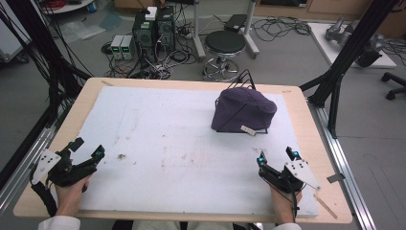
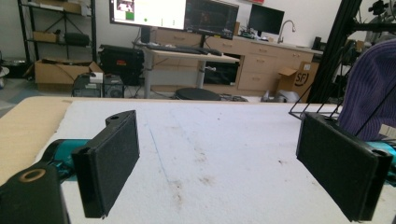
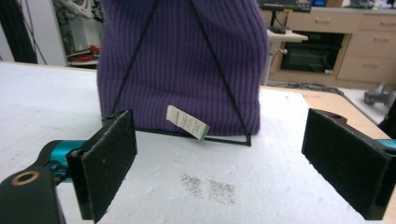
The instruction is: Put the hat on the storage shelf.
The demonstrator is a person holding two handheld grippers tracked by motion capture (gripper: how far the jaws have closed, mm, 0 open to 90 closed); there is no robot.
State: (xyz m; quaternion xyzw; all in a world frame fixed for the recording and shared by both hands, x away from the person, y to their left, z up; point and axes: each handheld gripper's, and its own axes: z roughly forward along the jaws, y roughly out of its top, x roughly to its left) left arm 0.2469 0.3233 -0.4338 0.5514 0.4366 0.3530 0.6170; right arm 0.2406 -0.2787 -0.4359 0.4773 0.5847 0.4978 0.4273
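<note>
A purple knitted beanie [image 1: 243, 110] is pulled over a black wire stand [image 1: 239, 81] at the back right of the white mat [image 1: 158, 143]. Its white label [image 3: 187, 122] hangs at the hem, and the stand's wire frame [image 3: 219, 63] crosses in front of the knit [image 3: 182, 56]. My right gripper [image 1: 277, 155] rests open near the front right, pointing at the beanie, with nothing between its jaws. My left gripper [image 1: 87, 147] sits open at the front left, also holding nothing. In the left gripper view the beanie [image 2: 373, 84] shows at the far right.
The mat lies on a wooden table [image 1: 62, 124] and carries faint brown stains [image 1: 120, 156]. Black frame posts [image 1: 344, 52] stand at the table's right and left. Behind the table a stool [image 1: 224, 45] and computer boxes [image 1: 153, 28] sit on the floor.
</note>
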